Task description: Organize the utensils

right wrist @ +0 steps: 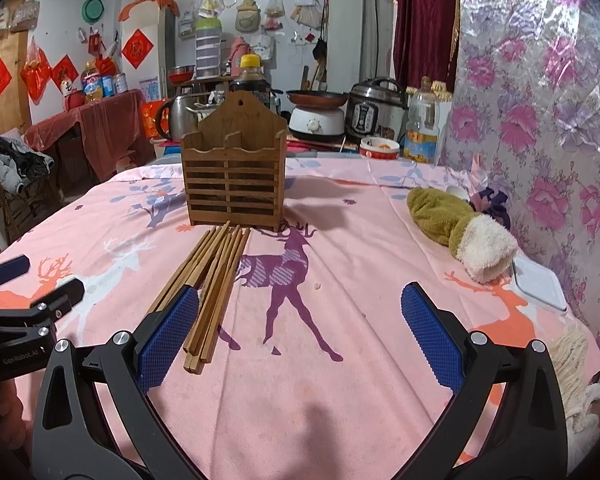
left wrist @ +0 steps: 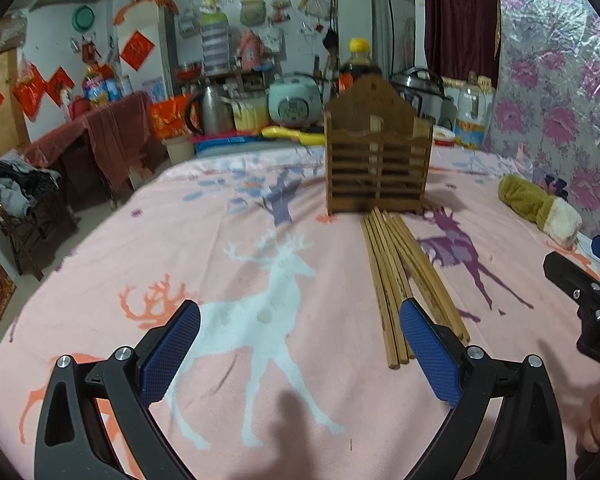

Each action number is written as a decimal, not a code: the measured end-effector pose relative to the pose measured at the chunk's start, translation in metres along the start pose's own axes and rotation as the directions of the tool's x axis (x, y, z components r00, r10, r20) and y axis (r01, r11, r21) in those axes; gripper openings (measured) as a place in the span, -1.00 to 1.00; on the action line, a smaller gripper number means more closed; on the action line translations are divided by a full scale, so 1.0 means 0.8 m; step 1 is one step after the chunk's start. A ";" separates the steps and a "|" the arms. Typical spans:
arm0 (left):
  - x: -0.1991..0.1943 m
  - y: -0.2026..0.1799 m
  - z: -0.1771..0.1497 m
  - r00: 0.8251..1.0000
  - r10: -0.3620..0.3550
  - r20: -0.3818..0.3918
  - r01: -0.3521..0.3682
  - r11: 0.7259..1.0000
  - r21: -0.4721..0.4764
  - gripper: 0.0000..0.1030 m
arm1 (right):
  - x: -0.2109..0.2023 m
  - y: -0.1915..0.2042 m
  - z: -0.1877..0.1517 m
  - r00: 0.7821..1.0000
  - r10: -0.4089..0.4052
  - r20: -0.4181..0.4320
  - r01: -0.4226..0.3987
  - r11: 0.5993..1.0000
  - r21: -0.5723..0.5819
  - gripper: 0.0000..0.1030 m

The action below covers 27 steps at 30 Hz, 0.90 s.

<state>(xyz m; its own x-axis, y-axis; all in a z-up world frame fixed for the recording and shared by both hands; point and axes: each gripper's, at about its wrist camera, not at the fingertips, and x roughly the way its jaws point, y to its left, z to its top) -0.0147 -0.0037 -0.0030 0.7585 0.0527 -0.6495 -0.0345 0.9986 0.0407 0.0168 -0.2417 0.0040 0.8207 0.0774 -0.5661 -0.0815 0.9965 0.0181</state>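
Both sets of jaws stand wide apart with nothing between them: my left gripper [left wrist: 300, 344] and right gripper [right wrist: 300, 332] hover low over the worktop [right wrist: 340, 380], which is covered with a pink deer-print cloth. The wooden chopsticks [right wrist: 210, 284] lie in a loose bundle on the cloth, their far ends just in front of the slatted wooden holder [right wrist: 234, 172], which stands upright. A green and white plush toy [right wrist: 460, 228] lies well apart, off to my right.
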 end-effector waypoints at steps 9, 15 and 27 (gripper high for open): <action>0.044 0.001 -0.004 0.981 -0.046 -0.188 0.047 0.999 0.002 0.89 | 0.030 -0.038 -0.001 0.982 0.116 -0.149 -0.088 0.980 0.178 0.89; 0.065 -0.008 -0.009 0.957 -0.056 -0.285 0.069 0.997 0.037 0.89 | 0.036 -0.054 -0.001 0.967 0.191 -0.171 -0.138 0.950 0.280 0.89; 0.079 0.020 0.003 0.954 -0.019 -0.299 0.014 1.000 -0.018 0.89 | 0.037 -0.050 0.002 0.962 0.193 -0.192 -0.137 0.953 0.269 0.89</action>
<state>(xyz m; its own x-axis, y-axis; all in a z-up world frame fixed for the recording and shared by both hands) 0.0341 0.0154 -0.0419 0.5299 0.0342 -0.8474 -0.0359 0.9992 0.0180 0.0453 -0.2792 -0.0124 0.6651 0.2609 -0.6997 -0.0383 0.9477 0.3169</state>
